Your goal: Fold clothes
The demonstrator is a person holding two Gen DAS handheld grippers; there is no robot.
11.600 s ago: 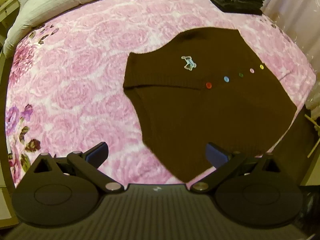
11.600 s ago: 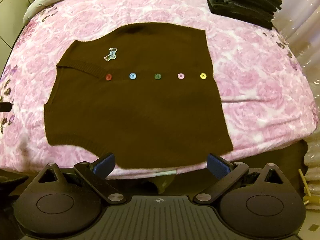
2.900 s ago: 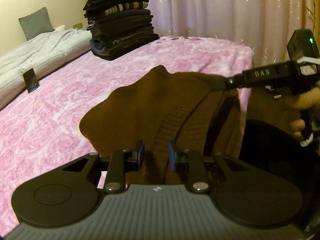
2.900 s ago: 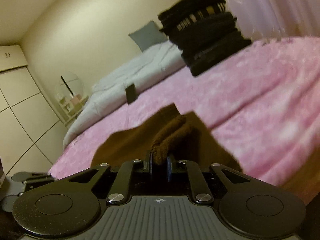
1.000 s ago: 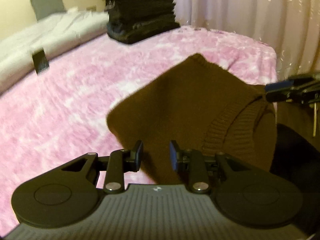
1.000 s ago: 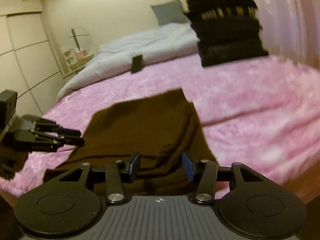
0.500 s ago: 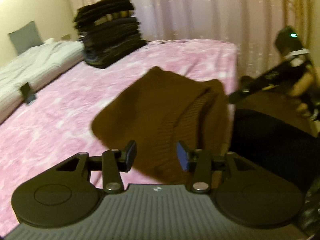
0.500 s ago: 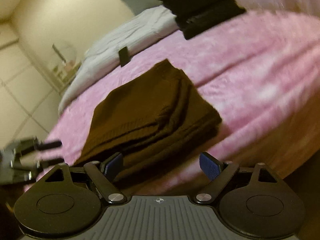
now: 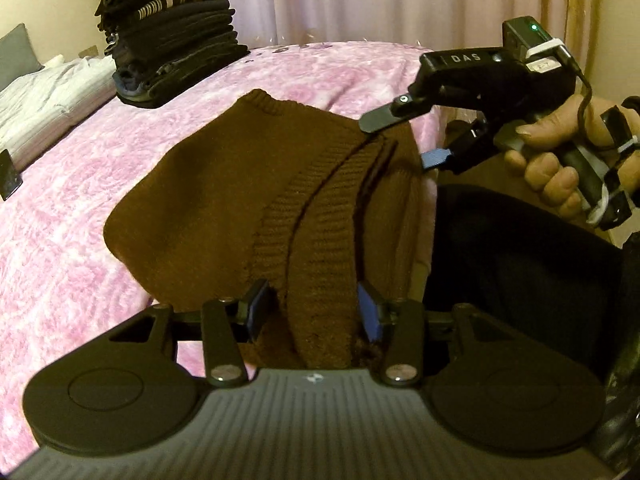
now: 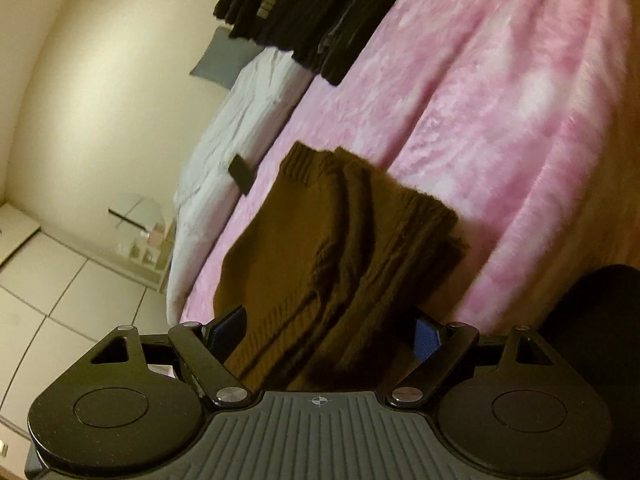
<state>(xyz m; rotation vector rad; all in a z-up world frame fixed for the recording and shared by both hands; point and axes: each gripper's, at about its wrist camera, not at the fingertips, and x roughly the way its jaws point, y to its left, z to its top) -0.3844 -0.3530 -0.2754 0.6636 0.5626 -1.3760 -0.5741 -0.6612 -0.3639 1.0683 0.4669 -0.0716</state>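
Observation:
A brown knitted vest (image 9: 208,184) lies folded in layers on the pink bedspread (image 9: 80,160), close to the bed's near edge. My left gripper (image 9: 312,314) has its jaws opening, and the vest's ribbed near edge lies loose between the blue pads. The right gripper (image 9: 396,143), held in a hand (image 9: 560,168), is rolled on its side at the fold's far end, one finger above the cloth and one beside it. In the right wrist view the vest (image 10: 320,220) fills the gap of the right gripper (image 10: 328,330), whose wide jaws are closing without pressing.
A tall stack of dark folded clothes (image 9: 168,36) stands at the bed's far side, also in the right view as a stack (image 10: 320,12). A phone (image 10: 242,174) lies by the white duvet (image 10: 240,120). Curtains (image 9: 360,0) hang behind; a dark-clothed leg (image 9: 520,260) is beside the bed.
Both grippers let go of the vest, which now lies folded. The left jaws widened around its near edge. The right gripper rolled sideways and sank to the fold's far end.

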